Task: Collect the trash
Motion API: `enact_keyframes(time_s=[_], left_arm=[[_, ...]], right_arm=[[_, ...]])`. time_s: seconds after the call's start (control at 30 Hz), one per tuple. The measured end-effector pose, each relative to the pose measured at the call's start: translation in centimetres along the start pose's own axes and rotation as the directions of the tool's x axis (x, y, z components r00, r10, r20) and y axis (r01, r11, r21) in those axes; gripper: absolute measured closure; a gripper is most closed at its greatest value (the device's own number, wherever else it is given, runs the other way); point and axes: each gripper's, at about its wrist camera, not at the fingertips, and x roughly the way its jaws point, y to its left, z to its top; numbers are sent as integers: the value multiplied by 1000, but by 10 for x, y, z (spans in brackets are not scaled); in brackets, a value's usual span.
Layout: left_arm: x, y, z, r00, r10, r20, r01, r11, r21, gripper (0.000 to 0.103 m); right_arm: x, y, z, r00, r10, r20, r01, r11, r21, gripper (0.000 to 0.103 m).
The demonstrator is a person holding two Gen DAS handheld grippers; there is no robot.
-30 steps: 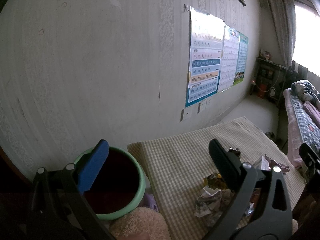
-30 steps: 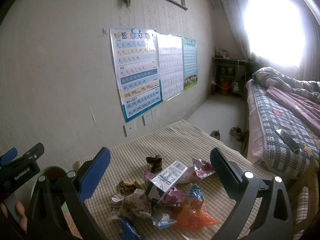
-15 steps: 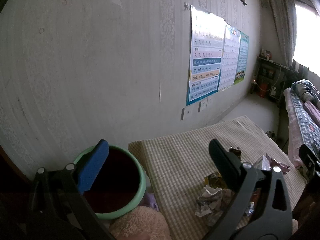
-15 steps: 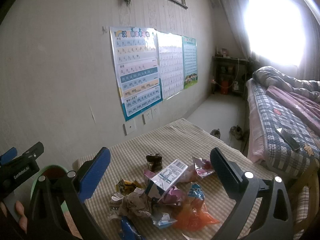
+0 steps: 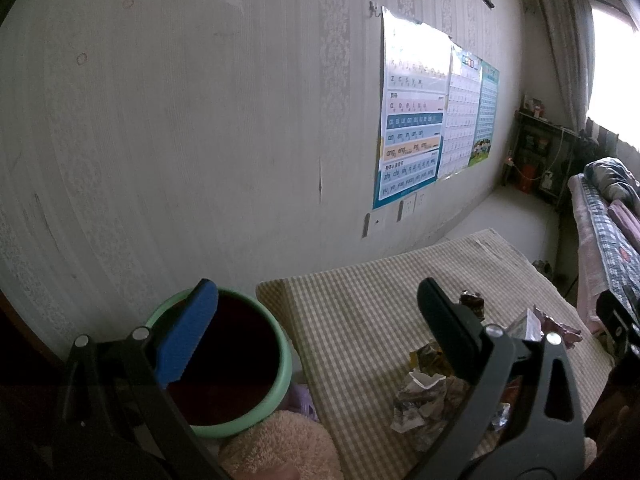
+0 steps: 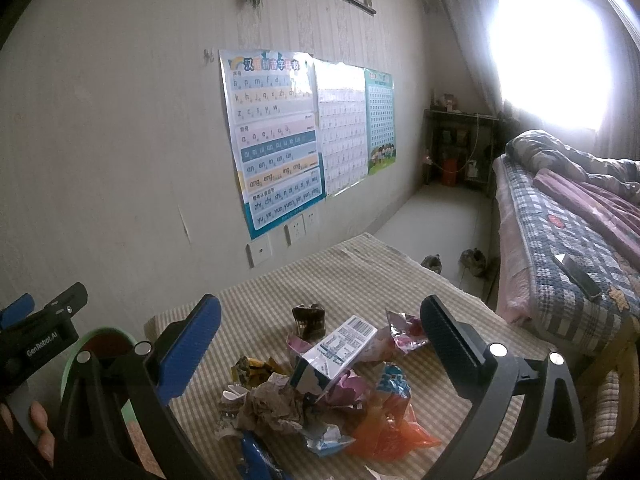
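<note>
Above the checked surface [image 6: 360,276], both grippers' jaws gape, unladen; next, the right gripper [image 6: 320,332] likely lowers onto the wrapper pile [image 6: 320,392].

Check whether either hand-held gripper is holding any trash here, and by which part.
Nothing is held. The left hand-held gripper is open above the green bin; the right hand-held gripper is open over the wrapper pile.

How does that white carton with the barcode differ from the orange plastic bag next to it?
The white barcode carton is stiff and boxy, propped tilted on top of the trash pile; the orange plastic bag is soft, crumpled and translucent, lying flat on the checked tablecloth. The carton is printed; the bag looks plain. Both sit untouched between the open right tool's fingers.
</note>
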Motion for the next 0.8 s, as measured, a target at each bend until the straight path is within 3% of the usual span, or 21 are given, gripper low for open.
enact_keyframes(time_s=[0.8], left_arm=[[2, 2, 2, 1000, -8, -21, 8, 1000, -10, 5]], right_arm=[[5, 0, -5, 1000, -1, -13, 1, 1000, 2, 7]])
